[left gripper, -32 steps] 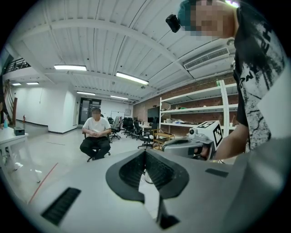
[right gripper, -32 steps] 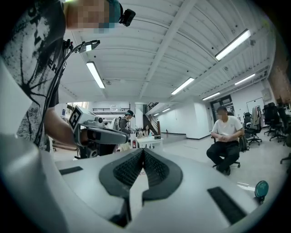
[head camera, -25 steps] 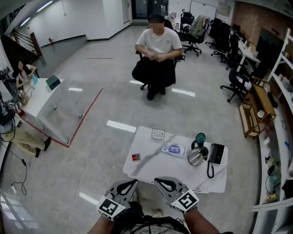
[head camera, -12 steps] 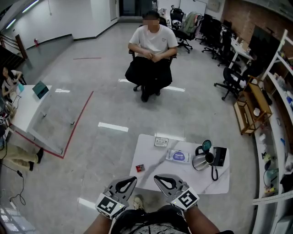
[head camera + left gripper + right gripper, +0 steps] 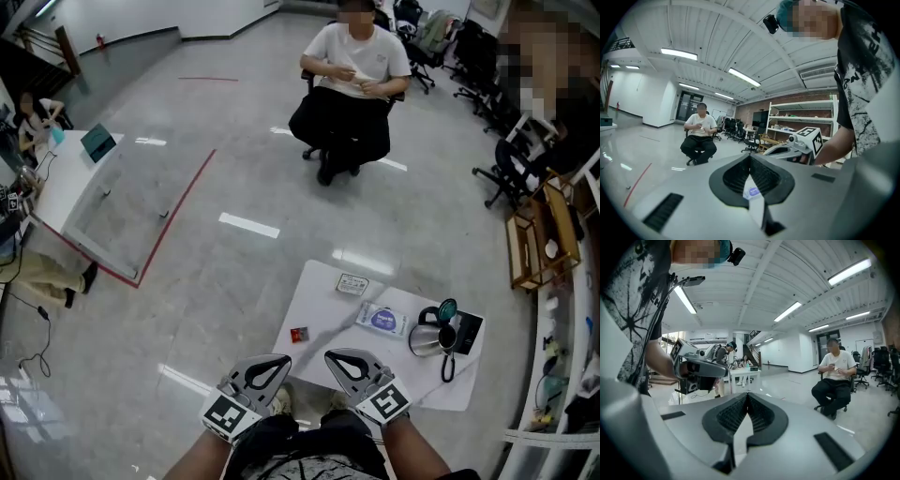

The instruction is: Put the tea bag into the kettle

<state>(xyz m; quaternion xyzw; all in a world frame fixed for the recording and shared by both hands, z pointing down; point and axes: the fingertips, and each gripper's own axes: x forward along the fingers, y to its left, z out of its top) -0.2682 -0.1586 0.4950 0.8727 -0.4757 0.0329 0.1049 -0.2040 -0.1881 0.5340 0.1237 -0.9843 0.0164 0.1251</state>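
Note:
The small red tea bag lies near the left edge of the white table. The steel kettle stands at the table's right end, its teal lid tipped open, beside its black base. My left gripper and right gripper are held close to my body at the table's near edge, short of the tea bag. Both are shut with nothing held. The left gripper view shows its jaw tips meeting. The same goes for the jaw tips in the right gripper view.
A blue-and-white wipes pack and a small flat box lie on the table between tea bag and kettle. A person sits on a chair beyond the table. A white desk stands left and wooden shelves right.
The whole view has shifted: table and seated person now sit further right in frame, the table lower. Both grippers stay shut and side by side near my body.

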